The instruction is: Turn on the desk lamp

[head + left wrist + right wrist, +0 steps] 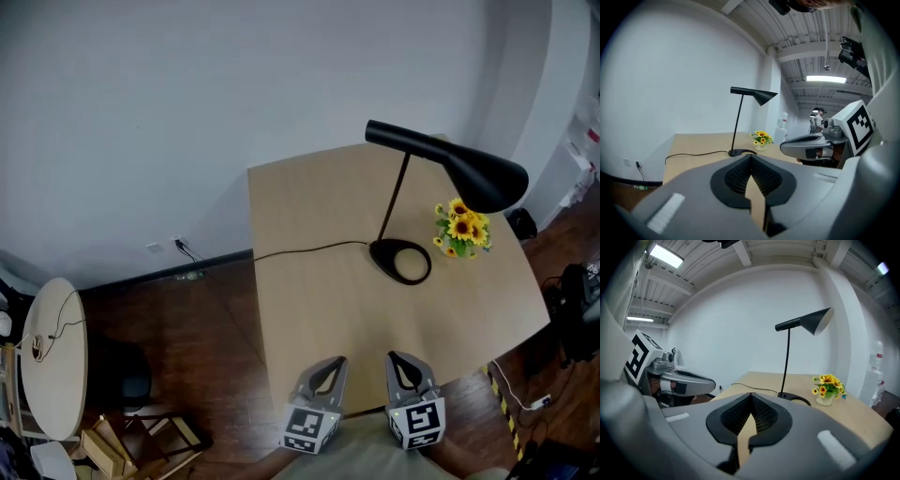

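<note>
The black desk lamp [400, 261] stands on the right half of the light wood table [309, 309], its thin stem leaning up to a cone shade [487, 178] that looks dark. Its cord [309, 248] runs left off the table edge. My left gripper [330, 364] and right gripper [400, 360] hover side by side over the table's near edge, both shut and holding nothing, well short of the lamp. In the left gripper view the lamp [737, 123] is far ahead beyond the shut left gripper [750, 157]. The right gripper view shows the lamp [788, 357] beyond the right gripper [751, 395].
A small pot of sunflowers [461, 228] sits just right of the lamp base. A round white table [52, 361] and wooden chairs [122, 441] stand at the lower left. A wall socket [155, 247] is behind the table. Cables and striped tape [502, 403] lie on the right floor.
</note>
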A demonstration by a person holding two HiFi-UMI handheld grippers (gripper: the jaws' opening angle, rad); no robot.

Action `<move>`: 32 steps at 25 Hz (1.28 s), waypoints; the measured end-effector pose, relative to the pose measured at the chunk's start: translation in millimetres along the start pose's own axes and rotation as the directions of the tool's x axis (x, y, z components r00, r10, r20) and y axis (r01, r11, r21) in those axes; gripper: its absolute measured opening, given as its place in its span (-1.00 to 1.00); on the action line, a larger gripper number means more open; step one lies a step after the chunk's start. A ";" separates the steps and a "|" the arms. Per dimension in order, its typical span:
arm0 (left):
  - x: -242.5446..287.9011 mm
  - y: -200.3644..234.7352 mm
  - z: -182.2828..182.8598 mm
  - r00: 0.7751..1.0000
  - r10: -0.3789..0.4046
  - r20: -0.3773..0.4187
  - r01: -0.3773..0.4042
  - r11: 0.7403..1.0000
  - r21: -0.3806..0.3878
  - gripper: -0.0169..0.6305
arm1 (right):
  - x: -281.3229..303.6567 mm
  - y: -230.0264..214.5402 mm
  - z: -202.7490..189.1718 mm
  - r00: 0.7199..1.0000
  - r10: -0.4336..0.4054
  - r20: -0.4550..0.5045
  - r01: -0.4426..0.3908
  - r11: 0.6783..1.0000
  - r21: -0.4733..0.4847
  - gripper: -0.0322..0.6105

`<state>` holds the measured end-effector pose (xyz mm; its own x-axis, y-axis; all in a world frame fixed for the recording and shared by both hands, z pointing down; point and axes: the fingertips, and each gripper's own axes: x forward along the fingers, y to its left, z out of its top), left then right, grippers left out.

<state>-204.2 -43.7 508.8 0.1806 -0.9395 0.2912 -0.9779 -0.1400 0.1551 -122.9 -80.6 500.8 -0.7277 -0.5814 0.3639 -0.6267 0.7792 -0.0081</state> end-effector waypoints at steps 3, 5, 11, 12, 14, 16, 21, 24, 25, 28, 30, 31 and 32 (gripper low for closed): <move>19.6 12.3 7.7 0.999 0.043 -0.014 -0.043 0.999 -0.022 -0.95 | 26.3 -11.3 11.8 0.999 0.048 0.007 -0.048 0.999 -0.008 -0.90; 38.9 16.0 8.8 0.998 0.053 -0.037 -0.054 0.998 -0.025 -0.95 | 43.8 -22.8 12.7 0.997 0.071 -0.002 -0.071 0.997 -0.007 -0.90; 100.8 19.4 17.7 0.994 0.072 -0.077 -0.074 0.997 -0.030 -0.95 | 95.4 -75.4 10.1 0.995 0.092 -0.035 -0.091 0.996 0.007 -0.90; 110.3 21.2 19.4 0.994 0.078 -0.082 -0.080 0.996 -0.025 -0.95 | 105.2 -83.5 9.1 0.995 0.094 -0.037 -0.093 0.996 0.004 -0.90; 127.9 27.0 16.9 0.990 0.097 -0.101 -0.099 0.995 -0.020 -0.95 | 125.9 -97.3 4.0 0.994 0.099 -0.047 -0.100 0.995 -0.006 -0.90; 143.0 34.5 10.9 0.985 0.120 -0.126 -0.124 0.992 -0.022 -0.95 | 148.6 -107.8 -1.2 0.993 0.109 -0.055 -0.110 0.994 -0.015 -0.90; 165.9 53.6 3.2 0.971 0.179 -0.160 -0.187 0.982 -0.036 -0.95 | 207.6 -130.6 -7.8 0.991 0.110 -0.070 -0.114 0.992 -0.050 -0.90; 174.0 60.3 -7.2 0.960 0.200 -0.197 -0.214 0.975 -0.051 -0.95 | 236.4 -150.3 -23.8 0.990 0.081 -0.115 -0.089 0.993 -0.072 -0.90; 174.1 63.5 -12.6 0.955 0.211 -0.207 -0.227 0.972 -0.059 -0.95 | 245.5 -156.6 -29.9 0.989 0.067 -0.134 -0.078 0.994 -0.079 -0.90; 172.6 70.7 -19.4 0.948 0.225 -0.224 -0.247 0.966 -0.073 -0.95 | 270.7 -169.8 -43.5 0.984 0.030 -0.174 -0.047 0.994 -0.098 -0.90; 173.6 71.5 -19.6 0.946 0.226 -0.234 -0.250 0.965 -0.076 -0.95 | 285.3 -177.4 -48.8 0.982 0.011 -0.187 -0.030 0.995 -0.100 -0.90; 173.9 71.1 -21.4 0.944 0.227 -0.240 -0.251 0.965 -0.077 -0.95 | 291.7 -181.0 -51.0 0.981 0.004 -0.194 -0.024 0.995 -0.099 -0.90; 173.9 70.3 -23.4 0.942 0.227 -0.247 -0.253 0.964 -0.078 -0.95 | 297.4 -184.0 -53.2 0.979 0.001 -0.204 -0.022 0.995 -0.099 -0.90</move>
<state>-239.2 -209.6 592.4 -0.0259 -0.8394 0.5429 -0.9806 0.1269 0.1495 -209.2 -384.4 660.1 -0.6559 -0.5205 0.5466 -0.5799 0.8111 0.0764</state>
